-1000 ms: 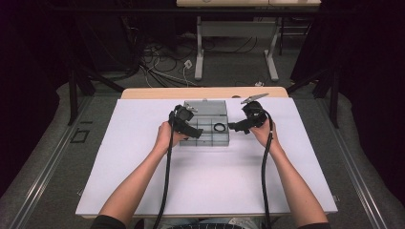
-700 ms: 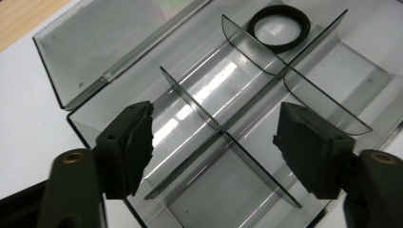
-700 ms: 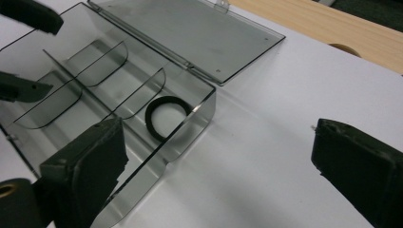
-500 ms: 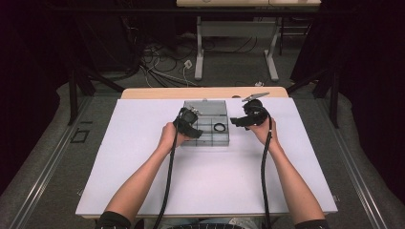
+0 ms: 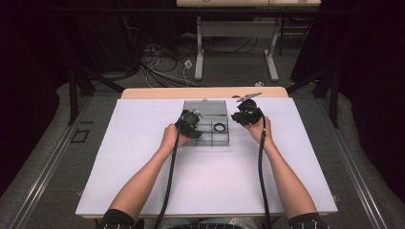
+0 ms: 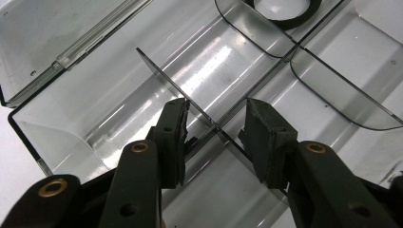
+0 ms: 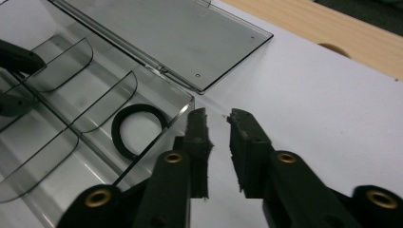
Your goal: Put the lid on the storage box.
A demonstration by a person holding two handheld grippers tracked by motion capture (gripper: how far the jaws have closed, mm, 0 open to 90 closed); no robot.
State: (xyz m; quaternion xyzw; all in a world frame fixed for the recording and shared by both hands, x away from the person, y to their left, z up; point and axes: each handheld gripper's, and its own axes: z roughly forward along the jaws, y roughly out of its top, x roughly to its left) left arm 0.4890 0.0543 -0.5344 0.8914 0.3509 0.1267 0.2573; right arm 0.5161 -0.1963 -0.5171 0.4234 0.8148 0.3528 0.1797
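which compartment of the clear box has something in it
The compartment nearest the right gripper, at the corner of the clear plastic divided box: a black rubber ring lies flat in it. The other compartments in view look empty.

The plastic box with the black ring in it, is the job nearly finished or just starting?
Probably early on. Done: the clear box lies open with its lid flat, and the black ring sits in one compartment. In hand: the left gripper, open, straddles a divider; the right gripper is open at the box's corner, holding nothing. Left: the other visible compartments look empty.
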